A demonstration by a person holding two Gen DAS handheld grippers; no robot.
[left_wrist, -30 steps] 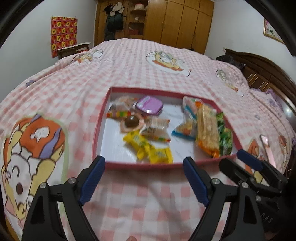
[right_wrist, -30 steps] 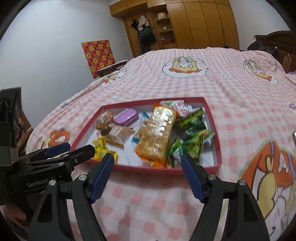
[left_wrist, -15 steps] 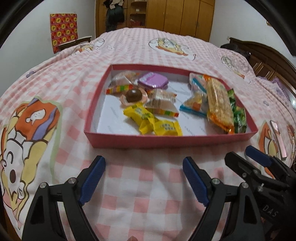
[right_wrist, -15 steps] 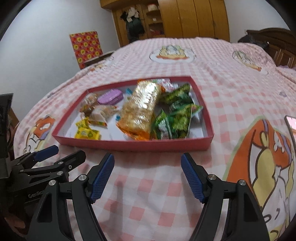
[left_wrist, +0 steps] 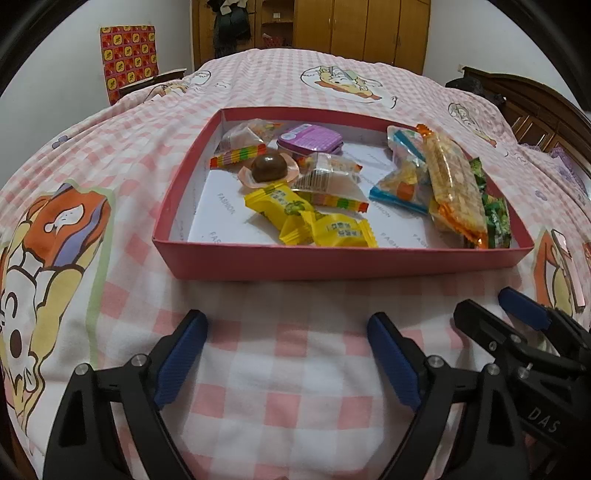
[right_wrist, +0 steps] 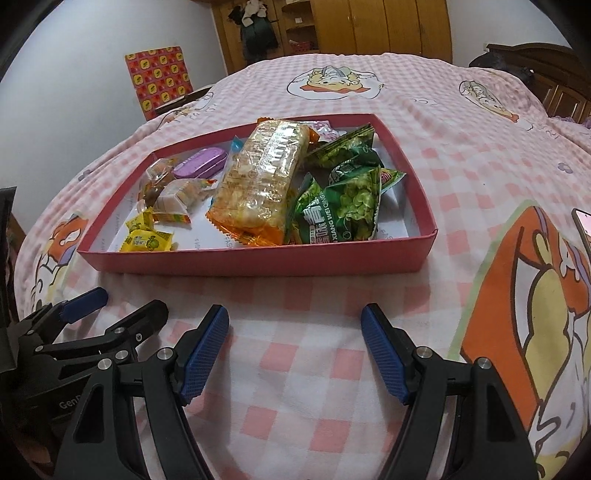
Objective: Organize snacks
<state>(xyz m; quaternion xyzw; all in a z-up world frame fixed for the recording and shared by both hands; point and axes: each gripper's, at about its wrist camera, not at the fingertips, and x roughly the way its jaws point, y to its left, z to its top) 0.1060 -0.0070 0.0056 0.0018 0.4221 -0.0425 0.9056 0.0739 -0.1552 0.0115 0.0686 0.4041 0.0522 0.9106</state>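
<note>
A shallow red box [left_wrist: 332, 264] lies on the pink checked bedcover and holds loose snacks. Inside are yellow candies [left_wrist: 332, 229], a chocolate ball in a pink cup [left_wrist: 269, 168], a purple tin [left_wrist: 310, 138], a long orange cracker pack [left_wrist: 454, 184] and green pea packs [right_wrist: 343, 206]. My left gripper [left_wrist: 286, 325] hovers over the cover just in front of the box, its jaws opening with nothing between them. Beside it on the right, my right gripper [right_wrist: 294, 314] is open and empty, also short of the box's front wall [right_wrist: 258, 262].
A phone [left_wrist: 565, 266] lies on the cover to the right of the box. Far behind are a wooden wardrobe [left_wrist: 362, 29], a chair with a red patterned cloth [left_wrist: 129, 61] and a dark headboard [left_wrist: 535, 103]. Bedcover spreads around the box.
Both grippers have sunk toward the bedcover in front of the box, which now looks larger and nearer. The snacks have not moved.
</note>
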